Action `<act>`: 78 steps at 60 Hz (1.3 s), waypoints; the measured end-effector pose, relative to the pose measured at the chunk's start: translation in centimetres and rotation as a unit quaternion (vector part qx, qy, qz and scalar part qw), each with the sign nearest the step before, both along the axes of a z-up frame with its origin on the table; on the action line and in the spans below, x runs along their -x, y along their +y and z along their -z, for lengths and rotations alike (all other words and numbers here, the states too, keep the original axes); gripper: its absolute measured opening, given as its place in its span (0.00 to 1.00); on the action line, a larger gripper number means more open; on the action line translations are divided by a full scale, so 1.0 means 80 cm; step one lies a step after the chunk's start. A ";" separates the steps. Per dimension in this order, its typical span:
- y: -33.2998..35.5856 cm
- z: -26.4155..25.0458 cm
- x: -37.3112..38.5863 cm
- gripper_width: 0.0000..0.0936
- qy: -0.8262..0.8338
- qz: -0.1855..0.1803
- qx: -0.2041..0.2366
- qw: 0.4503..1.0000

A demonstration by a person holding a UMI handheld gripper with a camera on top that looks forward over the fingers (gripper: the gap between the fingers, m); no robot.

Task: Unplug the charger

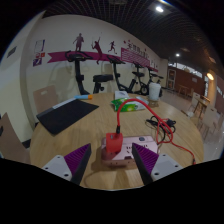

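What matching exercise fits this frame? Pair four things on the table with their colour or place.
Things:
1. charger
2. cable
3. dark board
4. tool

Descriptions:
A. flat on the table, beyond the left finger
B. open
C. red block between the fingers
D. red line trailing away past the right finger

Pairs: 1-C, 2-D, 3-A, 4-B
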State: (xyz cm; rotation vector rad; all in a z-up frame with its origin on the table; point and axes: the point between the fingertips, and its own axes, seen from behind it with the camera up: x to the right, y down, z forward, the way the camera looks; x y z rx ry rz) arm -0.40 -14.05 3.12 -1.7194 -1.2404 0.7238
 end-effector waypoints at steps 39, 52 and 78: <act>0.084 -0.162 0.052 0.20 0.098 -0.004 -0.001 0.995; 0.220 -0.164 -0.001 0.20 0.013 0.009 -0.047 0.999; 0.250 0.039 -0.061 0.26 -0.173 -0.040 0.015 0.984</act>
